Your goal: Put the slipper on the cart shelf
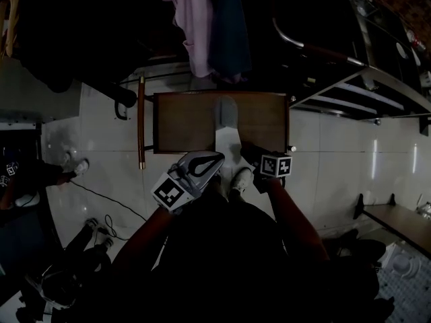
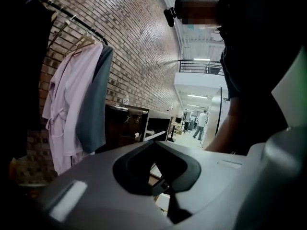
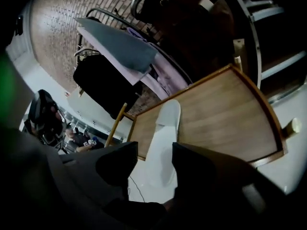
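- Head view: slipper (image 1: 227,123) lies on the shelf (image 1: 182,123) along the 12–6 line. Toe at 12; heel runs past the near rim toward 6.
- Left gripper (image 1: 214,159) is just beside the heel at 8. Right gripper (image 1: 250,155) is just beside it at 4. Heel sits between the two.
- Bare board lies at 9 and at 3 of the slipper, out to the raised rim on each side. Pale floor (image 1: 108,140) surrounds the shelf. Hanging clothes (image 1: 199,25) crowd its 12 edge. A shoe (image 1: 241,179) stands at 6, close to the heel.
- Left gripper view: fingertips (image 2: 144,150) are closed on each other at the top, nothing between them. Beyond are a brick wall (image 2: 139,47) and a pink robe (image 2: 67,114) at 9.
- Right gripper view: jaws released and standing apart. The slipper (image 3: 165,128) shows up the gap toward 12.
- Heel's right edge passes behind the right finger (image 3: 192,162); contact cannot be told. Floor and a cable (image 3: 132,186) show between the heel and the left finger.
- Heel overhangs the near rim; toe rests well inside the board (image 3: 225,114), which lies open toward 3. A wooden post (image 3: 117,123) stands at the corner at 10.
- Slipper: white, flat, long, with a closed rounded toe.
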`<state>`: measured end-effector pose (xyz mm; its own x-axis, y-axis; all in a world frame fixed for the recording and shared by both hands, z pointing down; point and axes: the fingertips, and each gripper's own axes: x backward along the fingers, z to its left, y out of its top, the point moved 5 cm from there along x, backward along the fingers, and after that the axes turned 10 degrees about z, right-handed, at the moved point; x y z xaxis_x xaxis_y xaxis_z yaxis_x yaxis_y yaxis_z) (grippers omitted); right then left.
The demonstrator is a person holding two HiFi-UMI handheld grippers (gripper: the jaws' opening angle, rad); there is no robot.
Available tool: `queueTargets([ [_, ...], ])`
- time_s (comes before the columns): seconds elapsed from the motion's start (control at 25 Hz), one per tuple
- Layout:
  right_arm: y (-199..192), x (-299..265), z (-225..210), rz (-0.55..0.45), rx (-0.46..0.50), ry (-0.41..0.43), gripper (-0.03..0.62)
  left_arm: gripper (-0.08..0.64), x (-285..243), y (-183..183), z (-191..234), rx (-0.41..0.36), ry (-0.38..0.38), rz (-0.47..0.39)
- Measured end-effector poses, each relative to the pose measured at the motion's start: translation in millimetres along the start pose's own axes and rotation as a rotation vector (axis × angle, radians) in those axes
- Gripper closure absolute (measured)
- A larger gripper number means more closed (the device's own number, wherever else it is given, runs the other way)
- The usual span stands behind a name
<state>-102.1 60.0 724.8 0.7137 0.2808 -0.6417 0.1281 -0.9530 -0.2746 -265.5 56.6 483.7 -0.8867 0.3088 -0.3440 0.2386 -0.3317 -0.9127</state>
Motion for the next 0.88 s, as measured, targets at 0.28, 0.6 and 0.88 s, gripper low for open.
queueTargets([
  [0.28, -7, -45, -28, 0.101, -0.087, -0.043, 0.38, 0.554, -1, -13, 24, 0.044, -0.035, 0.005],
  [0.6, -12, -74, -46, 0.188, -0.134, -0.041, 0.38, 0.554, -1, -25, 44, 0.074, -0.034, 0.015],
  [0.88, -15, -98, -40, 0.27, -0.139, -0.006, 0.388, 0.554, 8, -33, 56, 0.102, -0.01, 0.021],
])
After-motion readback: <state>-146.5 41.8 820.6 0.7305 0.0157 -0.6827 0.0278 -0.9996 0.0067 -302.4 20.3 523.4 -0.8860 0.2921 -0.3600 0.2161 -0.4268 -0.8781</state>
